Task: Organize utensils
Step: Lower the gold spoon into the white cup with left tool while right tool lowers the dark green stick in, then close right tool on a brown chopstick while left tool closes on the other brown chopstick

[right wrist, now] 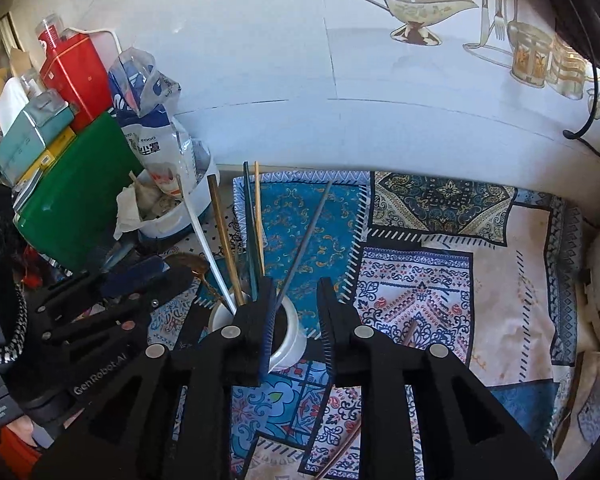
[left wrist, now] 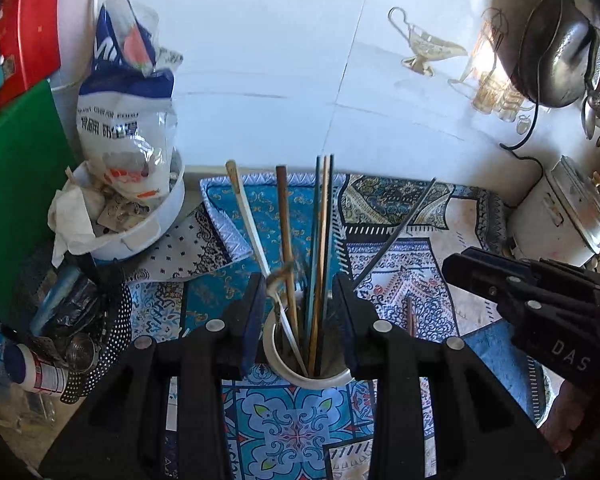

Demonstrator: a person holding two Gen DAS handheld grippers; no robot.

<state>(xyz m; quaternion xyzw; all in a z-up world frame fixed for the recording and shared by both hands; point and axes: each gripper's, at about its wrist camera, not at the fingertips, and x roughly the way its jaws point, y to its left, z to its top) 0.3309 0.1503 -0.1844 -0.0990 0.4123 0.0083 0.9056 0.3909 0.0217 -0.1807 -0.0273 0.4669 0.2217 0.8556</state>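
Note:
A white cup (left wrist: 320, 380) stands on the patterned cloth and holds several chopsticks (left wrist: 320, 240) and a white stick (left wrist: 246, 216). My left gripper (left wrist: 300, 312) is shut on the cup, one finger on each side of its rim. My right gripper (right wrist: 294, 312) is open and empty, just right of the cup (right wrist: 290, 340), its left finger in front of the cup. A grey chopstick (right wrist: 304, 240) leans out of the cup to the right. A brown chopstick (right wrist: 342, 450) lies on the cloth under the right gripper. Another short brown stick (left wrist: 410, 316) lies right of the cup.
A white bowl (left wrist: 140, 236) with a food bag and paper stands at the left. A green board (left wrist: 16, 200) and red tin (right wrist: 76, 76) are further left. A perforated black holder (left wrist: 108, 328) lies left front. A white appliance (left wrist: 564, 216) sits at the right by the wall.

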